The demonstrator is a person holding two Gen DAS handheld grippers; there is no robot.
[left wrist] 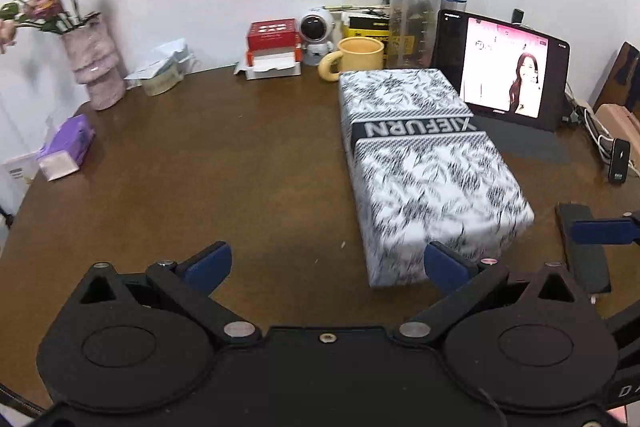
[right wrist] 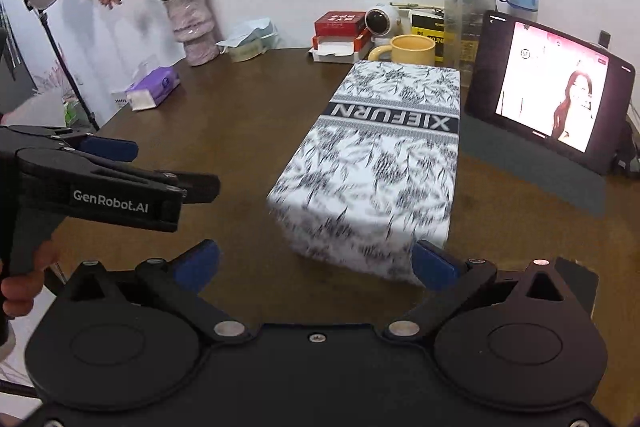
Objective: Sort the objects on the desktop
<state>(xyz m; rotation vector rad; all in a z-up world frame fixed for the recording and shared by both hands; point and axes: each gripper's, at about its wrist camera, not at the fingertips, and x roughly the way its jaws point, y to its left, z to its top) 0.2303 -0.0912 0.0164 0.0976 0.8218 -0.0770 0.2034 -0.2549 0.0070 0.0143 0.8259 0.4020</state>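
A long white box [left wrist: 424, 167] with a black leaf print and a dark "XIEFURN" band lies on the brown table [left wrist: 240, 155]. My left gripper [left wrist: 326, 267] is open and holds nothing; its right fingertip overlaps the box's near left corner. My right gripper [right wrist: 316, 265] is also open and empty, with the box [right wrist: 376, 163] just ahead and its right fingertip at the box's near right corner. A flat black object [left wrist: 584, 251] lies right of the box, under a blue finger [left wrist: 600, 231] of the right gripper. A hand [right wrist: 20, 287] holds the left gripper [right wrist: 160, 165].
Along the back wall stand a vase of flowers [left wrist: 96, 67], a red box [left wrist: 272, 43], a small robot figure [left wrist: 317, 35], a yellow mug [left wrist: 356, 59] and a clear bottle [left wrist: 412, 11]. A lit tablet [left wrist: 504, 67] stands at the right, a purple tissue pack [left wrist: 64, 147] at the left.
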